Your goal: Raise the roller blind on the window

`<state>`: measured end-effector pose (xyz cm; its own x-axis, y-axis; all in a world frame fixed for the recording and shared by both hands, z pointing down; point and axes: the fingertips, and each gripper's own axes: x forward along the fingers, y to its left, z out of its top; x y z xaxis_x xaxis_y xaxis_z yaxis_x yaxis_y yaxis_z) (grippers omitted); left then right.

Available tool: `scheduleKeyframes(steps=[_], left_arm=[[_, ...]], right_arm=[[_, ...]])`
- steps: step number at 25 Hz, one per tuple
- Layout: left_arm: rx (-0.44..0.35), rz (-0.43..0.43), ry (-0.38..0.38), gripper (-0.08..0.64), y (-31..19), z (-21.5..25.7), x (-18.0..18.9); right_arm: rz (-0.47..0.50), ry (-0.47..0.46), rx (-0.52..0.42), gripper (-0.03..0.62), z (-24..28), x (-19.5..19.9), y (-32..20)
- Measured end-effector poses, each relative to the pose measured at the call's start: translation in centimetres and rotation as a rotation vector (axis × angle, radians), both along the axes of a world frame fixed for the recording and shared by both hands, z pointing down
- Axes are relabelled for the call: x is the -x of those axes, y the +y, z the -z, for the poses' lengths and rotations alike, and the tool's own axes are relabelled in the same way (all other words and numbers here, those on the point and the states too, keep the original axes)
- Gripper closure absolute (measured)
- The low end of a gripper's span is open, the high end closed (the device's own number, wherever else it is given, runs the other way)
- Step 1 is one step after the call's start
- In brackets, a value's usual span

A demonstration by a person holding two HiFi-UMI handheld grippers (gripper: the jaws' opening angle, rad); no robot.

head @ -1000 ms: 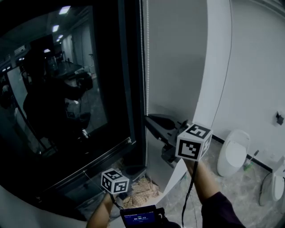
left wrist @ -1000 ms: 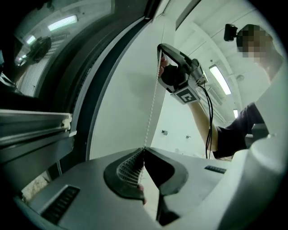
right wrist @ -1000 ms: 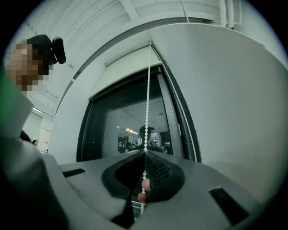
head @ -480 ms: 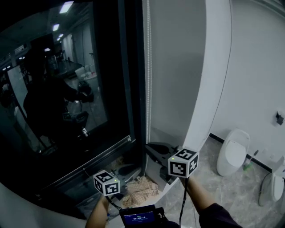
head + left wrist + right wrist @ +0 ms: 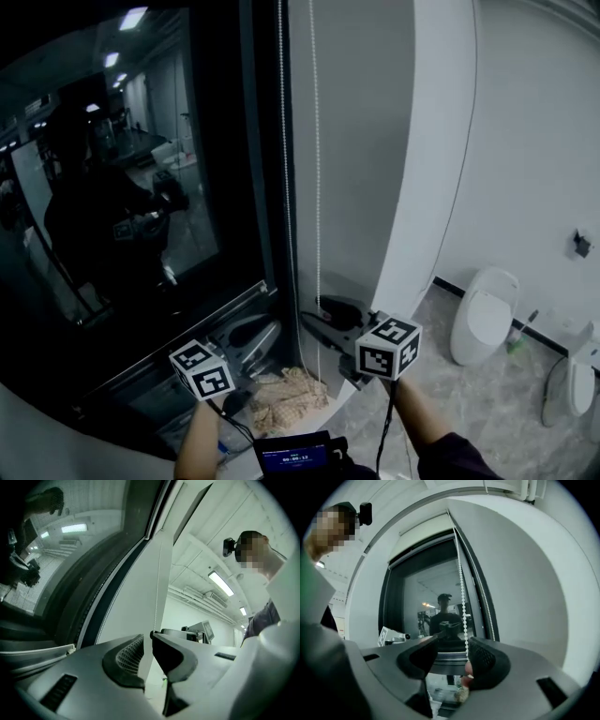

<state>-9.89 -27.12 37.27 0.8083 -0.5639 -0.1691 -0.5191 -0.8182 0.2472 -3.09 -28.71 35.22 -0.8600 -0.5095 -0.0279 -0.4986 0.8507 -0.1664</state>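
Observation:
Two strands of the white bead chain (image 5: 316, 187) hang beside the dark window (image 5: 141, 187). In the right gripper view a pale blind edge (image 5: 424, 532) sits high in the window frame. My right gripper (image 5: 309, 317) is low by the sill and points at the window. Its jaws have just been opening, and the chain (image 5: 464, 616) hangs loose between them, close to the right pad (image 5: 485, 660). My left gripper (image 5: 267, 328) is left of it, tilted up. Its jaws (image 5: 149, 637) stand a narrow gap apart. The chain (image 5: 157, 573) runs down to their tips, with nothing seen pressed.
A white pillar (image 5: 431, 187) stands right of the window. On the tiled floor at the right are a white toilet (image 5: 483, 314) and another white fixture (image 5: 567, 384). A crumpled cloth (image 5: 291, 394) lies below the sill. A small screen (image 5: 292, 459) sits at the bottom edge.
My right gripper came down along the chain and its jaws parted. The left gripper rose toward the chain. A second strand now shows left of the first.

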Motion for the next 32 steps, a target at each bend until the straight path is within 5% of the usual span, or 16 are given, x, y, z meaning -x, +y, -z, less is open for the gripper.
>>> scheduleKeyframes(steps=[7,15,20,26,32], left_arm=[[-0.01,-0.035,0.011,0.538,0.0,0.3,-1.6],[-0.008,-0.068,0.007,0.538,0.4,1.4,-3.4],[-0.029,-0.082,0.046,0.538,0.7,3.0,-3.3],[-0.023,-0.197,0.138,0.54,2.6,7.4,-3.4],[-0.054,-0.169,0.128,0.55,3.1,8.6,-2.6]], right_arm=[[-0.153,-0.027,0.029,0.411,-0.1,-4.6,-0.4],[-0.368,0.021,-0.107,0.411,1.6,-8.2,-0.3],[-0.216,-0.1,-0.079,0.415,3.6,-6.2,1.8],[0.007,-0.329,0.026,0.56,7.5,-3.5,3.6],[0.035,-0.344,0.011,0.583,8.1,-2.3,4.0]])
